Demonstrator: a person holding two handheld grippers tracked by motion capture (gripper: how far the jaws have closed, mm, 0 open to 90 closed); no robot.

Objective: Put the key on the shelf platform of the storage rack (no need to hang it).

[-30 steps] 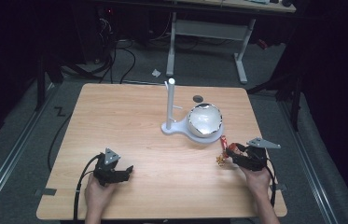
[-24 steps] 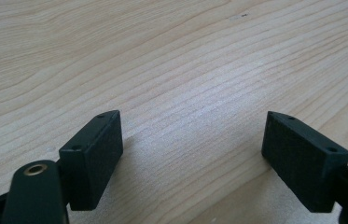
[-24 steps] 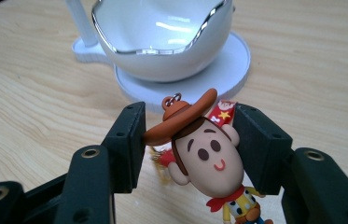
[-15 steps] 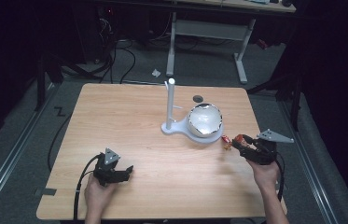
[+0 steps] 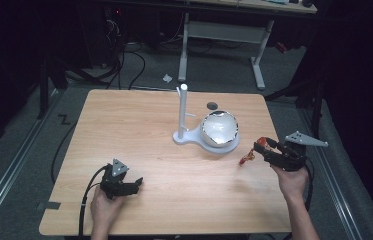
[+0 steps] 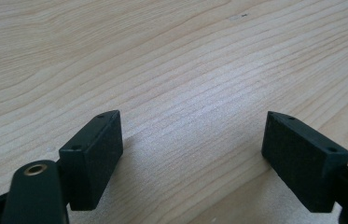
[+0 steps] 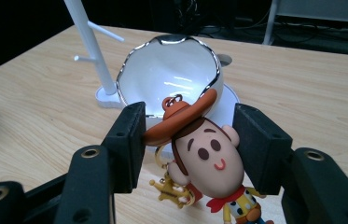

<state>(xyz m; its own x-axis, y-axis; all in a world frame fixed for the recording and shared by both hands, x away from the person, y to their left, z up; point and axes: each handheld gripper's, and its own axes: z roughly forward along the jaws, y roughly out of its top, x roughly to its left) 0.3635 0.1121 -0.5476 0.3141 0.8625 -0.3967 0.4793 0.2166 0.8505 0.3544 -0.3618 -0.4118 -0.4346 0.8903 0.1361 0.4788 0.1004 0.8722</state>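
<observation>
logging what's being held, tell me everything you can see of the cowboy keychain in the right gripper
The cowboy keychain is a small glossy figure that looks like plastic: big peach head, brown hat with a gold ring on top, red bandana, yellow shirt, and a gold star charm hanging beside it. It tilts to one side, its head clamped between the jaws of the right gripper, lifted off the table just in front of the white bowl.

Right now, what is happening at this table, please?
A person holds a gripper in each hand at a wooden table. The right gripper has its jaws shut on a cowboy figure keychain, lifted off the table beside the white bowl and its white stand. The left gripper rests low near the table's front edge with its jaws open, holding nothing.
</observation>
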